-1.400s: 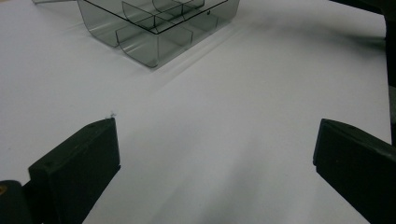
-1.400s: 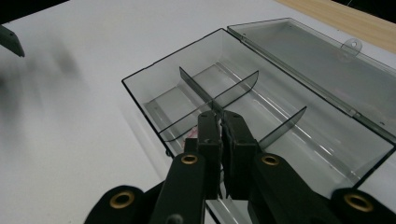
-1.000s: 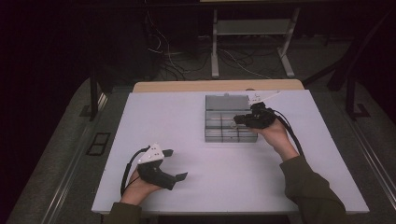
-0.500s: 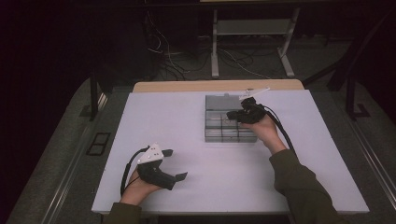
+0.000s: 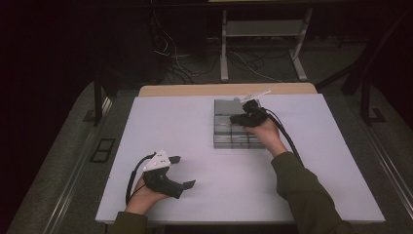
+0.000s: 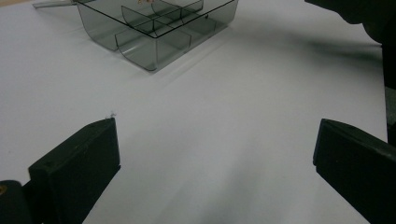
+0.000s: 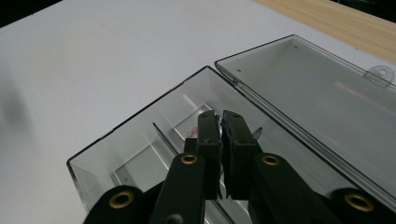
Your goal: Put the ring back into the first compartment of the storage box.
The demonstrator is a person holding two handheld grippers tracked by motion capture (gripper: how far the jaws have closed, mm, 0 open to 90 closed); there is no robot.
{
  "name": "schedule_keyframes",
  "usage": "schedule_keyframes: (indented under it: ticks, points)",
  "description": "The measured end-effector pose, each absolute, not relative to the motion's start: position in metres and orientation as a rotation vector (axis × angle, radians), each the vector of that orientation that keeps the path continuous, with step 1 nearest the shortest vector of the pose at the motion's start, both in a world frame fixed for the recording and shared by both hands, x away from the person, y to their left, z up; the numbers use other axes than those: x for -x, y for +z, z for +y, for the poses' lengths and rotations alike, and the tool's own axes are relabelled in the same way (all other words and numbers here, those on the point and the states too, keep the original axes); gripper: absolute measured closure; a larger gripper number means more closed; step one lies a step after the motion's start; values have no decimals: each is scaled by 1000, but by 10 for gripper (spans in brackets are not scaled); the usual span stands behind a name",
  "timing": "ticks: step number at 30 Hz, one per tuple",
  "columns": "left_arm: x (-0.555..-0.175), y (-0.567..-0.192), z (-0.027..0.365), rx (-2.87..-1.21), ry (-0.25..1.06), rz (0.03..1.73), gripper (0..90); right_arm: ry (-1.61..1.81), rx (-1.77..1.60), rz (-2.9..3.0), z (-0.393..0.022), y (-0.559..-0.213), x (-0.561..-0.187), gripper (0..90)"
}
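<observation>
The white table (image 5: pixel 204 146) carries a clear smoke-grey compartment box (image 5: pixel 234 127), which serves here as the landmark. Its lid (image 7: pixel 322 102) lies open flat on the far side of the tray, towards the table's wooden edge strip (image 5: pixel 195 89). Thin dividers split the tray into several small compartments.

The right gripper (image 5: pixel 236 118) hangs directly over the box, held by a hand in a dark green sleeve (image 5: pixel 307 195) that comes in from the box's near right. In the right gripper view its jaws point down into a compartment near the lid hinge. They are closed almost together, with a thin pale sliver showing between the pads; the view is too tight to tell what it is, perhaps a small part.

The left gripper (image 5: pixel 182 171) rests well away from the box, near the table's front edge on the box's near left. Its jaws stand wide apart with nothing between them, aimed across bare table towards the box (image 6: pixel 154 32).
</observation>
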State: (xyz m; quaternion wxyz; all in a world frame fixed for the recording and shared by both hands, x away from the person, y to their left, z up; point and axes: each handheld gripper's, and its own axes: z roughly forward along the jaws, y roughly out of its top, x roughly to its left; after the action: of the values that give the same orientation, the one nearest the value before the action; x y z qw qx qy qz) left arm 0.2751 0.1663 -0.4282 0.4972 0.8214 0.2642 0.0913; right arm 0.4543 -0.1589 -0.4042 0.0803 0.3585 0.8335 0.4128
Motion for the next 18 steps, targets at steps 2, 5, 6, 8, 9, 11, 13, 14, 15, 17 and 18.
schedule_keyframes:
  ticks: [2,5,6,8,9,11,13,14,15,17,18]
  points:
    - [-275,-428,166,-1989,221,639,0,1231,-1070,2496,-156,-406,-456,857]
    - [-275,-428,167,-1987,219,641,0,1222,-1072,2504,-151,-408,-459,857]
    - [-275,-428,167,-1987,220,641,0,1225,-1075,2505,-150,-409,-460,857]
    - [-275,-428,167,-1987,219,641,0,1215,-1083,2511,-147,-410,-461,856]
    - [-275,-428,167,-1985,219,641,0,1214,-1076,2514,-145,-411,-463,856]
    - [-275,-428,167,-1983,219,642,0,1203,-1075,2522,-142,-411,-464,856]
    - [-275,-428,167,-1978,218,643,0,1189,-1077,2526,-139,-413,-466,856]
    - [-275,-428,167,-1977,218,644,0,1185,-1078,2530,-138,-413,-467,856]
    - [-275,-428,167,-1977,218,644,0,1178,-1080,2535,-137,-414,-467,856]
    - [-275,-428,167,-1974,219,644,0,1171,-1081,2544,-134,-415,-469,856]
    - [-275,-427,168,-1978,219,643,0,1167,-1082,2545,-133,-415,-469,855]
